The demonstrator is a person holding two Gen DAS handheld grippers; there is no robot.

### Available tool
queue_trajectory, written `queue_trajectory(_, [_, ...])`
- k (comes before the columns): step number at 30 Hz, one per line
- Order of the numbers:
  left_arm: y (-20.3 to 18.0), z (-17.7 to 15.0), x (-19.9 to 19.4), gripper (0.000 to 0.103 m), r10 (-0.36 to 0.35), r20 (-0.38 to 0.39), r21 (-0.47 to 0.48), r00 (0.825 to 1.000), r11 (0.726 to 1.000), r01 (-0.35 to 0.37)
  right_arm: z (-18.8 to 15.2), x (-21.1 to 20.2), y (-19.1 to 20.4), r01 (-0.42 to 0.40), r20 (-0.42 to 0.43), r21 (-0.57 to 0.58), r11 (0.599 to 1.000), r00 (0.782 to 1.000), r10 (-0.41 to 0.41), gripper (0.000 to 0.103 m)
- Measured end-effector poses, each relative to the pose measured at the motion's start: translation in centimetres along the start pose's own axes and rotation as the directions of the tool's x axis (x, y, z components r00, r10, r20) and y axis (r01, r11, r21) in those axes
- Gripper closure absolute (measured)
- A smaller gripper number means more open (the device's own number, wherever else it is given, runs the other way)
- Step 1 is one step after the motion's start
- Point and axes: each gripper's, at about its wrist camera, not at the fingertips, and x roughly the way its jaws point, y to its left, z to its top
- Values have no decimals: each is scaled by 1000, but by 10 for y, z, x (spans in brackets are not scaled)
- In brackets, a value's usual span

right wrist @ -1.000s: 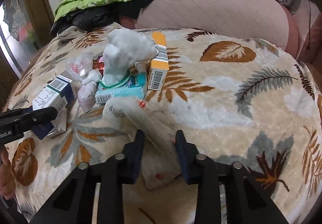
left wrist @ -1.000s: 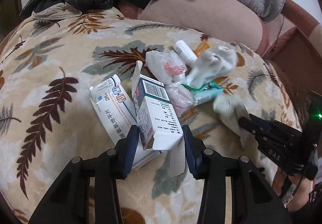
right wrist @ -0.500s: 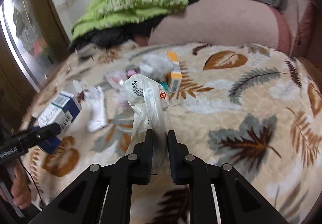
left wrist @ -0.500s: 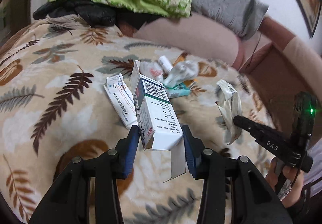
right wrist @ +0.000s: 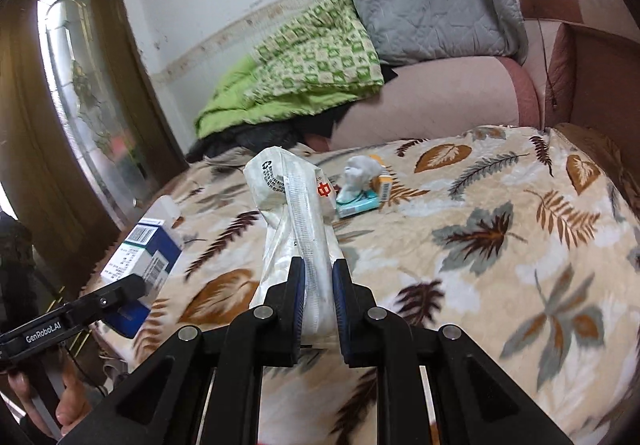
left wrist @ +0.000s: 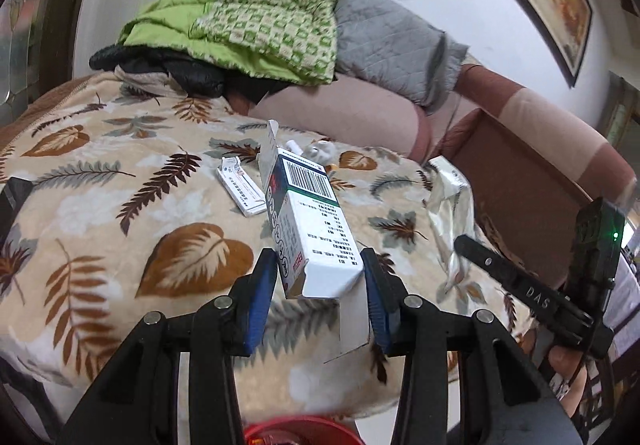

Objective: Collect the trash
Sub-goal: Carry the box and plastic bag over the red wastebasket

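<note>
We have both loads lifted clear of the bed, so the step in hand, as we judge it, is carrying them to the bin and letting go over it. In the left wrist view the left tool is clamped on the lower end of the blue-and-white medicine box, its flaps hanging loose; we should keep the squeeze steady so the cardboard does not buckle or slip. A red rim shows at the bottom centre of that frame, which we take for the bin, and we should bring each load right over it before opening. At the right of the frame the right tool holds the crumpled white plastic bag in a narrow pinch; the limp bag may cling to the pads, so a full opening will help. Counting across the bed, left to right: one flat white box in the left wrist view; then, in the right wrist view, one crumpled tissue wad, one teal packet, one orange box. Smaller bits behind the held box we cannot count.
</note>
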Motion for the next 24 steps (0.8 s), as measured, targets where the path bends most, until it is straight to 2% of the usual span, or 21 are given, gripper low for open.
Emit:
queue_trajectory(3, [-4, -14, -25, 62, -29, 13, -2, 999, 1000, 29, -22, -18, 8, -33, 2, 37, 999, 999, 33, 88])
queue_trajectory(12, [-4, -63, -84, 62, -69, 16, -35, 997, 997, 70, -77, -76, 46, -63, 6, 9, 998, 998, 63, 88])
queue_trajectory(16, [-12, -84, -95, 62, -94, -30, -13, 995, 996, 94, -94, -93, 53, -70, -12, 8, 998, 997, 70, 88])
queue_trajectory(20, [-20, -107, -107, 62, -89, -53, 20, 995, 996, 91, -104, -101, 55, -72, -41, 10, 997, 997, 72, 88])
queue_trajectory(24, [-20, -122, -112, 62, -97, -82, 16, 992, 995, 99, -116, -105, 57, -58, -72, 4, 998, 996, 58, 88])
